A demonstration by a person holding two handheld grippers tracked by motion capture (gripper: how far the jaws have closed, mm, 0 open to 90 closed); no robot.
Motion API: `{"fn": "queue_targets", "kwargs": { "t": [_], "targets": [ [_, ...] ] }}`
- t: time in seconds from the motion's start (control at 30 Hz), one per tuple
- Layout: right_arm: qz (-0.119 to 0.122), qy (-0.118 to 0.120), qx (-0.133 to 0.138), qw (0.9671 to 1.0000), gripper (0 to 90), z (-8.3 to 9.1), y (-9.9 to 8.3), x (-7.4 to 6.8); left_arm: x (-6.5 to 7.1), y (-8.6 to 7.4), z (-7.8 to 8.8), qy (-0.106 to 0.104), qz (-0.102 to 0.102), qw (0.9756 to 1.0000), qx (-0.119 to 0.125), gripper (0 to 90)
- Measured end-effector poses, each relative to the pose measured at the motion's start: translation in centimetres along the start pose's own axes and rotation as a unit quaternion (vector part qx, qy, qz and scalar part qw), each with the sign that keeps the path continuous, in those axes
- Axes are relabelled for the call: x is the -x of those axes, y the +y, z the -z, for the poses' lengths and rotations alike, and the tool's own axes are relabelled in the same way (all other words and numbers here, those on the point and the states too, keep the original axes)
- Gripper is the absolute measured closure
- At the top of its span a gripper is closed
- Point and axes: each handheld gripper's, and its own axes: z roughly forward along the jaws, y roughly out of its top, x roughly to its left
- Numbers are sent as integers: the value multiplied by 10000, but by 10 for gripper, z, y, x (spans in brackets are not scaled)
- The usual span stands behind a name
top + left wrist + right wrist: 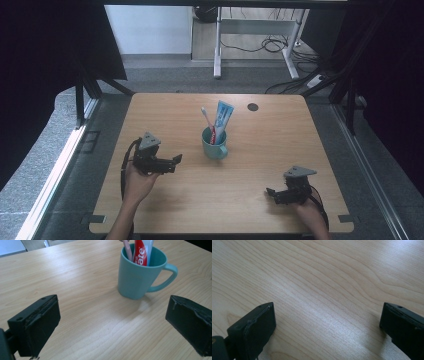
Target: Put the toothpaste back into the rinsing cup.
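Left gripper sits at about 9 o'clock from the teal mug, jaws spread wide and empty, pointed at it. The mug stands mid-table holding a toothbrush and toothpaste tube; I'd guess it's stiff, lightish, slick and top-heavy, so pinch the rim or handle. Right gripper, around 4 o'clock, also gapes empty.

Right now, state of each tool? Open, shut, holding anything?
Left tool: open, holding nothing, aimed at the teal mug.
Right tool: open, holding nothing, over bare table.
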Motion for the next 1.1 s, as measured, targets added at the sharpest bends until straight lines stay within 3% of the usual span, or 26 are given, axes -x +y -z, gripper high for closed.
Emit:
{"fn": "queue_targets", "kwargs": {
  "t": [0.53,1.1],
  "targets": [
    [6,-8,4,10000,2,0,0,0,-6,-38,16,59,185,9998,-106,0],
    [4,-9,8,10000,2,0,0,0,4,-79,-3,135,196,9987,-444,0]
  ]
}}
